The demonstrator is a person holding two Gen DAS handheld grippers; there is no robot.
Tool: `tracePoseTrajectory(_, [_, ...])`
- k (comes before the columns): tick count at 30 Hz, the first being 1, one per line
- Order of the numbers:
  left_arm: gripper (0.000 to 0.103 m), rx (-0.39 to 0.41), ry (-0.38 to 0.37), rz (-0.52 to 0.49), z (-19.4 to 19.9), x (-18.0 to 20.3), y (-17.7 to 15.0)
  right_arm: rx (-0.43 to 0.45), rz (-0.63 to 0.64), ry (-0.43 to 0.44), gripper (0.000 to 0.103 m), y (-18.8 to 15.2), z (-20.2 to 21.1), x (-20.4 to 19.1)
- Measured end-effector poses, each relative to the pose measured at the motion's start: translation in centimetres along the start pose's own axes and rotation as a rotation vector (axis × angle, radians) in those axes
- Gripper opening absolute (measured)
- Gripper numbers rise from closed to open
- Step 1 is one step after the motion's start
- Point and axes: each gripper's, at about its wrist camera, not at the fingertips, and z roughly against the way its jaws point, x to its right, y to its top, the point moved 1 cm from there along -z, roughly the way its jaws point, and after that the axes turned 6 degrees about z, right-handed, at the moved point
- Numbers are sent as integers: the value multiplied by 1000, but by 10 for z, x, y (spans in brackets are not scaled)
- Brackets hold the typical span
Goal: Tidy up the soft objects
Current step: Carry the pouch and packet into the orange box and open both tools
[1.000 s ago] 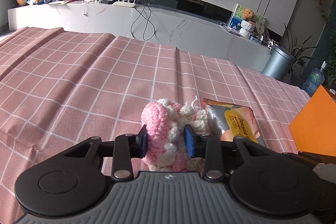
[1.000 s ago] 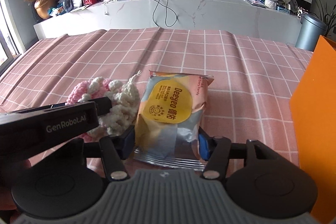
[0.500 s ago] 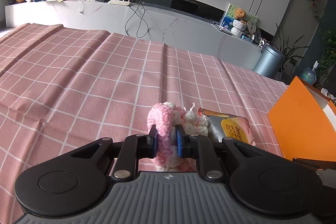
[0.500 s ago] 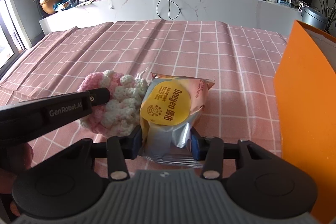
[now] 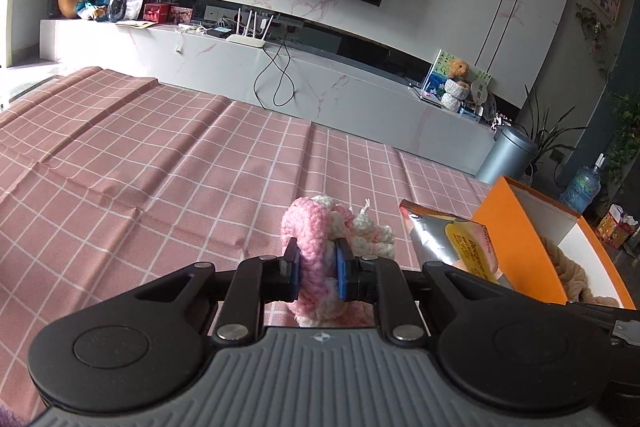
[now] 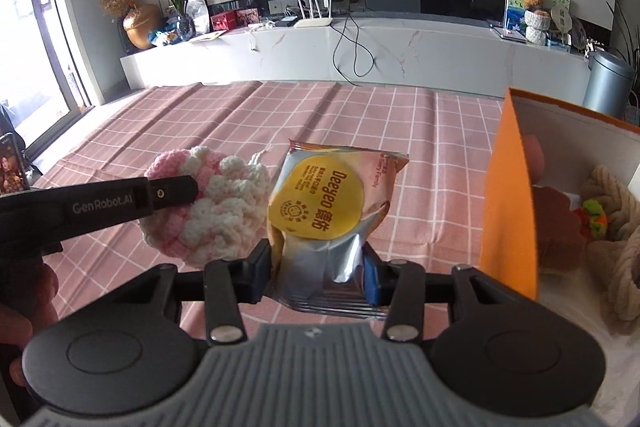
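My left gripper (image 5: 317, 269) is shut on a pink and white crocheted piece (image 5: 316, 239) and holds it above the pink checked tablecloth (image 5: 160, 167). The crocheted piece also shows in the right wrist view (image 6: 216, 203), with the left gripper's finger (image 6: 168, 193) across it. My right gripper (image 6: 318, 277) is shut on a silver and yellow snack packet (image 6: 324, 203), lifted off the cloth; it also shows in the left wrist view (image 5: 460, 243). An orange box (image 6: 508, 203) stands open at the right and holds rope-like soft toys (image 6: 616, 203).
The orange box (image 5: 520, 247) stands at the table's right edge. Beyond the table's far edge is a white marble TV bench (image 5: 280, 75) with a router and cables. A grey bin (image 5: 506, 157) stands on the floor at the right.
Both grippers have risen, lifting the crocheted piece and the snack packet off the cloth. The right gripper has squeezed tighter. The orange box's inside has come into view.
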Motion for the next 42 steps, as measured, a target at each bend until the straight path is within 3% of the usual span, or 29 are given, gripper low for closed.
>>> tracePoseTrajectory(10, [19, 62, -100, -42, 47, 52, 7, 141, -30, 17, 45, -7, 94, 30])
tracePoseTrajectory(17, [19, 65, -217, -100, 54, 105, 0, 207, -98, -44, 45, -18, 132, 60])
tracePoseTrajectory(22, [19, 39, -292, -146, 43, 144, -9, 208, -136, -115, 45, -29, 148, 92])
tracePoseTrajectory(27, [19, -6, -349, -222, 27, 185, -21, 160, -159, -190, 45, -39, 152, 131])
tracePoseTrajectory(32, [19, -90, -357, -302, 3, 217, -35, 54, -137, -239, 45, -46, 142, 166])
tracePoseTrajectory(42, [19, -314, -286, -470, -48, 235, -55, -197, -64, -191, 45, -42, 93, 205])
